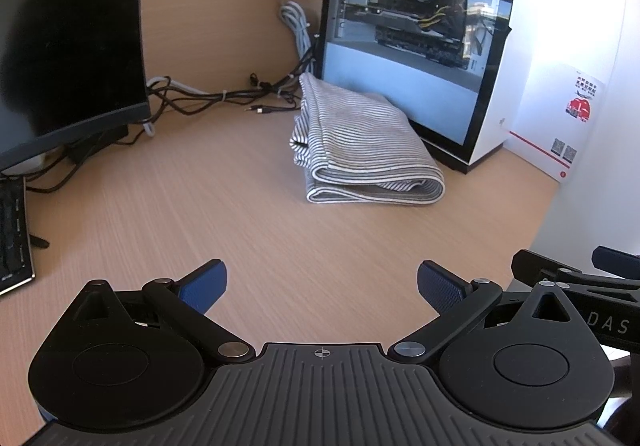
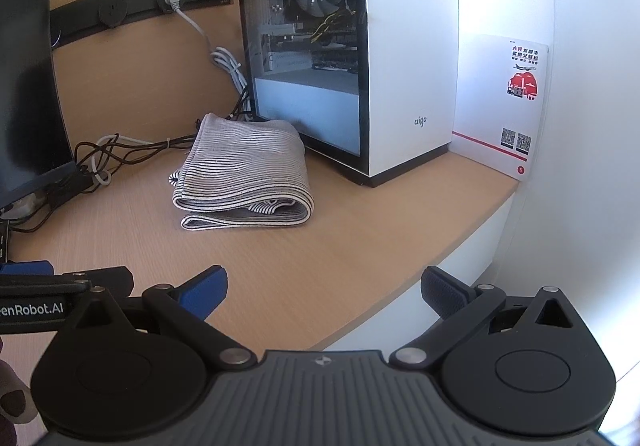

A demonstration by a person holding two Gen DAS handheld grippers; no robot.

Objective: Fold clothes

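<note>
**Striped garment folded by the PC case; both tongs wide and empty**

The striped garment (image 1: 360, 144) lay in a compact folded bundle on the wooden table (image 1: 240, 214), at about 1 o'clock from the left tongs (image 1: 322, 288) and about 11 o'clock from the right tongs (image 2: 324, 290). Its far edge sat just beside the glass side of the PC case (image 1: 416, 26); whether cloth touched glass could not be told. Both tongs stood wide, holding nothing, hovering over bare table well apart from the cloth.

Judgement: the fold looked essentially done. The open layers at the near edge were slightly uneven, with an inner striped layer peeking out. If a tidy-up was the step in hand, it would go best by approaching low, pinching all layers at the near corners together, and pressing flat rather than lifting, so the stack would not slide toward the cables (image 1: 224, 98) behind it.

View differences: the left wrist view showed the monitor (image 1: 68, 30), a keyboard edge (image 1: 14, 230) at 9 o'clock, and part of the other tool at 3 o'clock. The right wrist view alone showed the case's white front panel with the "aigo" mark (image 2: 420, 121), the table's right edge against the wall, and the whole printed card (image 2: 508, 102) leaning there.
</note>
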